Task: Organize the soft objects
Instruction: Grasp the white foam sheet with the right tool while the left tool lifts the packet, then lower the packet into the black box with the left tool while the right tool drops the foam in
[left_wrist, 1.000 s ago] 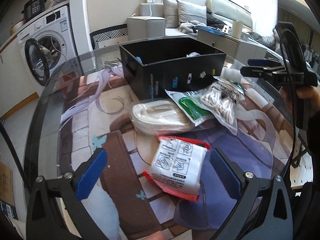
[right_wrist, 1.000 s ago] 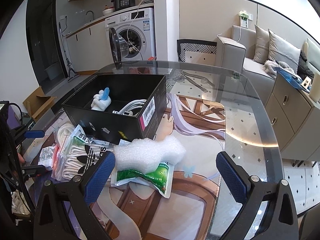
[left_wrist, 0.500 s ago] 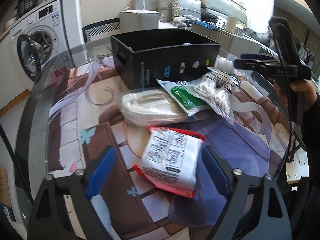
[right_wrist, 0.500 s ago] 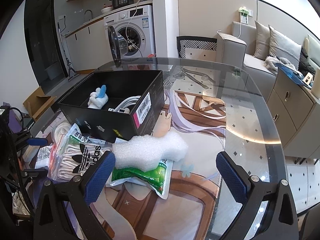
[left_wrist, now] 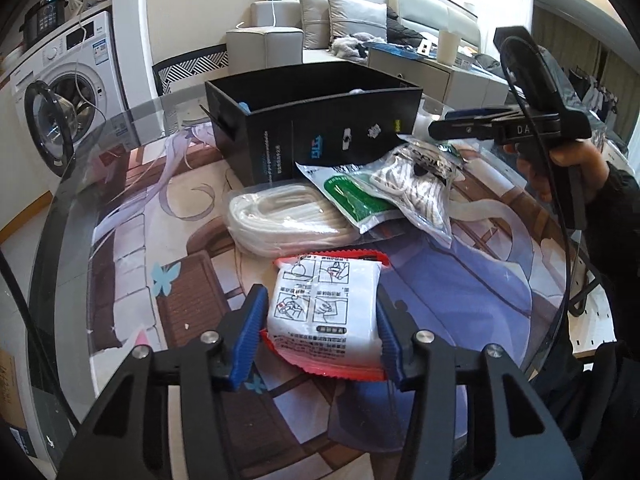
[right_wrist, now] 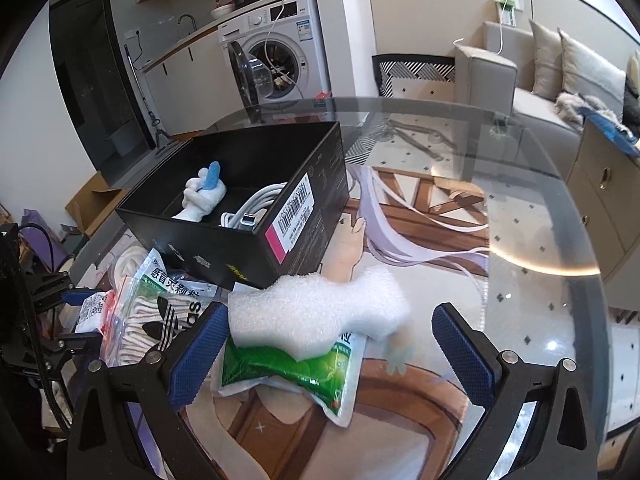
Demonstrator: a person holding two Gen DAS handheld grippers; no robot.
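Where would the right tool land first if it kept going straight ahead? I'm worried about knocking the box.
Probably the white foam piece lying on the green pouch, between the open right tool fingers. The black box sits farther back.

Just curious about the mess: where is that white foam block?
In the right wrist view, the white foam block lies atop the green plastic pouch, just before the black box.

"adidas" — laces bag (right_wrist: 160, 324)

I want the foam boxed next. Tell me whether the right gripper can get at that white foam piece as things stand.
Probably yes. The right gripper is open, and the white foam piece lies uncovered on the green packet, between its fingers, with nothing in the way.
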